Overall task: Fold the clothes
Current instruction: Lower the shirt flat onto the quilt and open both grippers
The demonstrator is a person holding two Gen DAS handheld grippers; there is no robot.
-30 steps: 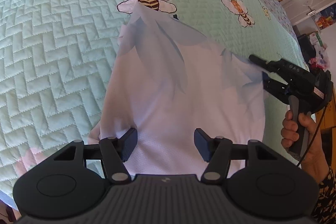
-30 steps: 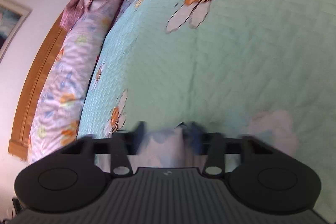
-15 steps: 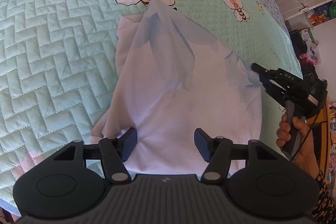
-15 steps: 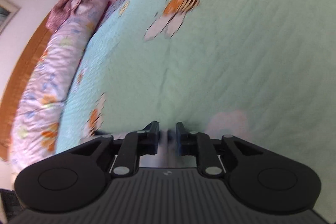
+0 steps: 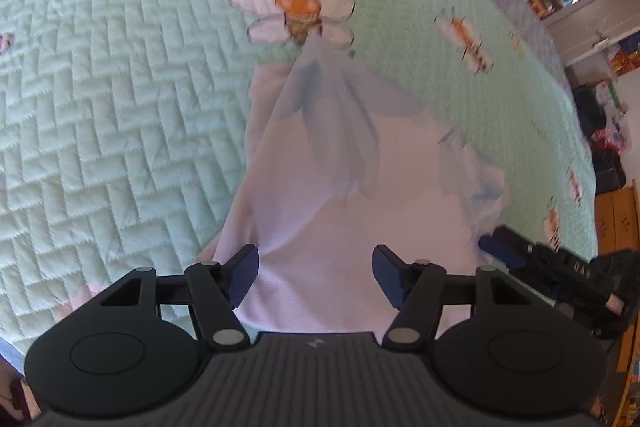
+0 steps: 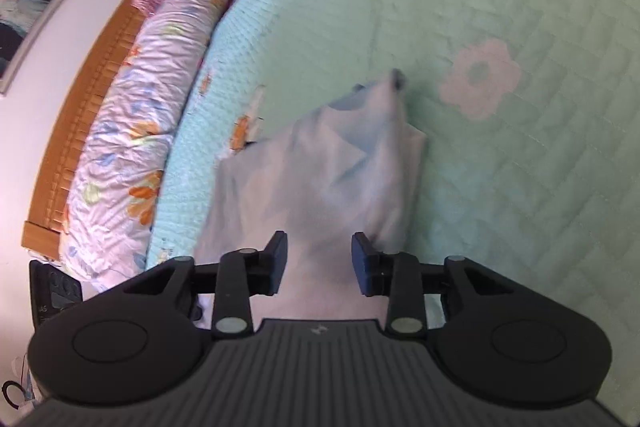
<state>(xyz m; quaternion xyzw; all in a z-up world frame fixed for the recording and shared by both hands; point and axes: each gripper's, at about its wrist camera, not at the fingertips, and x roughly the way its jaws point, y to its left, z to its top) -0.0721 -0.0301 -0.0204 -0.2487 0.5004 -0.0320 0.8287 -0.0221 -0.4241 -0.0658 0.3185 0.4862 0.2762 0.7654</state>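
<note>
No container shows in either view; the pale lilac, thin mesh-knit garment lies straight on the mint-green quilted bedspread with its herringbone stitching. In the left wrist view the garment runs lengthwise away from the camera, its broad end at the near edge of the bed and its narrow, bunched far end reaching the printed orange-and-white bee toward the middle of the bedspread, with loose folds raised along its centre. The left gripper sits low over the broad near end, level and facing along the garment, its dark blue pads wide apart with cloth showing between them but nothing clamped. The right gripper shows at the garment's right edge, its tips close by the cloth; contact cannot be told. In the right wrist view the right gripper points across the garment toward a pale pink printed flower, its pads parted and holding nothing, and a long floral-print bolster lies along the wooden headboard at the bed's left edge.
</note>
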